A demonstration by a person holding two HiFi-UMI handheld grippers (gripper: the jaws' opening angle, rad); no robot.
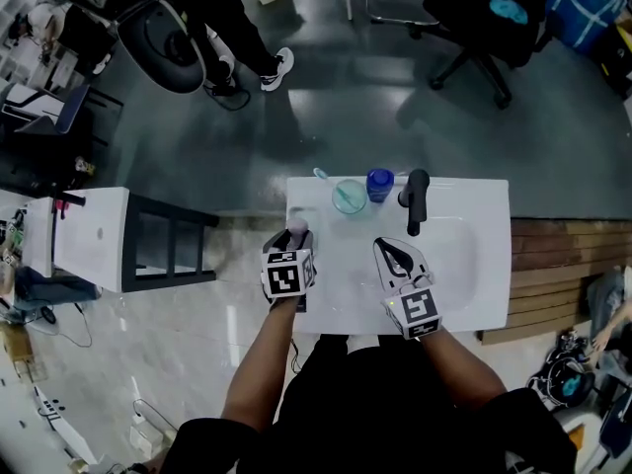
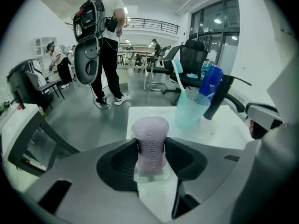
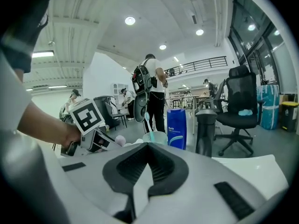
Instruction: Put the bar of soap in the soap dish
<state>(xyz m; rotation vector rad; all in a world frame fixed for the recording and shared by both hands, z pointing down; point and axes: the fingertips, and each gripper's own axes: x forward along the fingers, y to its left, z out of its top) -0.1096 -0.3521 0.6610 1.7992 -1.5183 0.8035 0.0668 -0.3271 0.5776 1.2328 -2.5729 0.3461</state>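
Note:
My left gripper (image 2: 150, 157) is shut on a lilac bar of soap (image 2: 150, 141), which stands upright between the jaws with its top sticking out past them. Directly under the soap lies a clear glassy piece (image 2: 152, 176); I cannot tell for sure that it is the soap dish. In the head view the left gripper (image 1: 293, 243) holds the soap (image 1: 297, 229) over the left part of the white sink counter (image 1: 326, 294). My right gripper (image 1: 394, 256) hovers over the basin, shut with nothing in it. From the right gripper view the jaws (image 3: 145, 164) meet, and the soap (image 3: 120, 140) shows at the left.
At the back of the counter stand a pale green cup (image 1: 348, 197) with a toothbrush, a blue bottle (image 1: 379, 184) and a black faucet (image 1: 417, 200). A white side table (image 1: 91, 237) is at the left. A person (image 2: 100, 41) stands beyond the counter, near office chairs.

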